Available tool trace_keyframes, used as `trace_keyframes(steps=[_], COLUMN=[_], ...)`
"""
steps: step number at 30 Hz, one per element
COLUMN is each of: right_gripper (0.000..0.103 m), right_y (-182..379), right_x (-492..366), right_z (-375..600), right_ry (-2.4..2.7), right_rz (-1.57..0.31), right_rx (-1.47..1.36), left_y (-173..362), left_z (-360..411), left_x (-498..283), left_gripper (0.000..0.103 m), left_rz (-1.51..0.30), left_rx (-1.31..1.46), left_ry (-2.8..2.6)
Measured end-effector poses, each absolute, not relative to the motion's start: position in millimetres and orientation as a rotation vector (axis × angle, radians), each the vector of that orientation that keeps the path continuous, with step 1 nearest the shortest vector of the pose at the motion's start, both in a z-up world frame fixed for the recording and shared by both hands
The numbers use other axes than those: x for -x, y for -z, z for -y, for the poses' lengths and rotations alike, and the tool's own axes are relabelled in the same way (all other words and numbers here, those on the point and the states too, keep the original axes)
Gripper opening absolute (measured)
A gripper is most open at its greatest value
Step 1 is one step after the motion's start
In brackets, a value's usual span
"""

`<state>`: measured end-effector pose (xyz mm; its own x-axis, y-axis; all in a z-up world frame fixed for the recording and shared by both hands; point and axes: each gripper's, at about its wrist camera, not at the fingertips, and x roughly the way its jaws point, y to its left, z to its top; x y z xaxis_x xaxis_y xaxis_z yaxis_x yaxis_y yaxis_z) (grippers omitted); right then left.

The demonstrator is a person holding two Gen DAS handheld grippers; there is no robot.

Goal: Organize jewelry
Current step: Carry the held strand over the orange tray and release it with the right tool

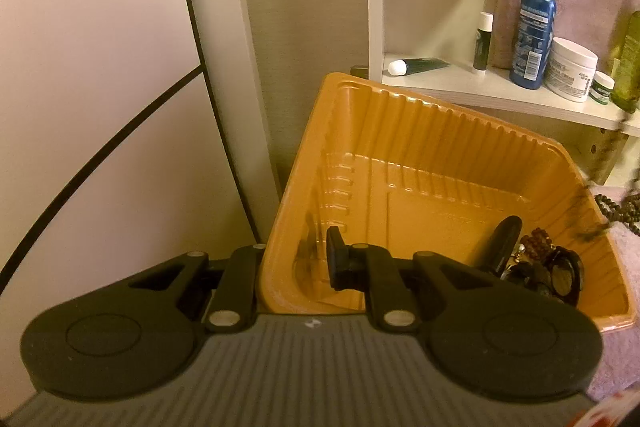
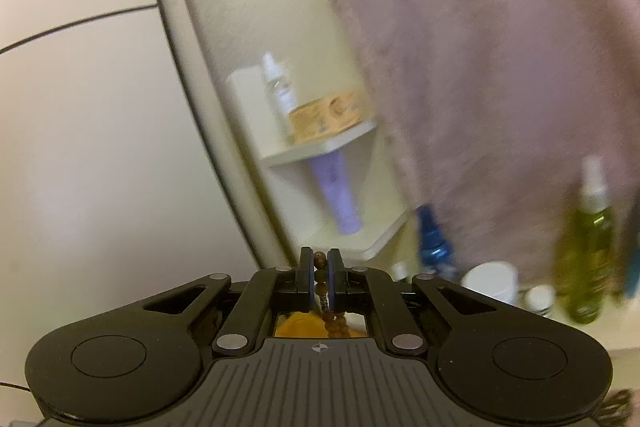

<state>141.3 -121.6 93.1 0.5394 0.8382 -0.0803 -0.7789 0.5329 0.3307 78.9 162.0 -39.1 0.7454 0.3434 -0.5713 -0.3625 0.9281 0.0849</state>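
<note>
Right gripper point(image 2: 319, 281) nearest the lens: jaws pinched on a brown bead strand point(image 2: 320, 283), beads trailing below. Left gripper point(image 1: 296, 263) is clamped on the near wall of the orange tray point(image 1: 400, 131), tilting it; dark jewelry point(image 1: 548, 267) sits in its corner. Step, as judged: carrying beads trayward. Next, bring your strand over the tray, then release. Bottle labels unreadable.
</note>
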Motion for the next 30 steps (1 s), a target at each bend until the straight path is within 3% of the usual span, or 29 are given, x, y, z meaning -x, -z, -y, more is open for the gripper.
trace_keyframes(steps=[10,23,25,27,30], right_gripper=[0.006,0.007,0.017,0.052,0.056], right_y=[-62,32,36,36,33], right_x=[-151,-169,-169,-170,-170], right_z=[51,5,4,7,18], right_ry=[-1.034,-0.964,-0.958,-0.944,-0.934], right_rz=[-0.329,-0.589,-0.603,-0.582,-0.559], right_rx=[-0.233,-0.058,-0.038,-0.049,-0.075], left_y=[38,38,39,39,39], left_z=[-162,-163,-164,-163,-164], left_x=[-76,-76,-78,-79,-82], left_gripper=[0.014,0.014,0.014,0.014,0.014], left_rz=[-0.618,-0.623,-0.624,-0.625,-0.630], left_rx=[0.035,0.041,0.041,0.040,0.042], left_ry=[-0.381,-0.383,-0.384,-0.386,-0.388])
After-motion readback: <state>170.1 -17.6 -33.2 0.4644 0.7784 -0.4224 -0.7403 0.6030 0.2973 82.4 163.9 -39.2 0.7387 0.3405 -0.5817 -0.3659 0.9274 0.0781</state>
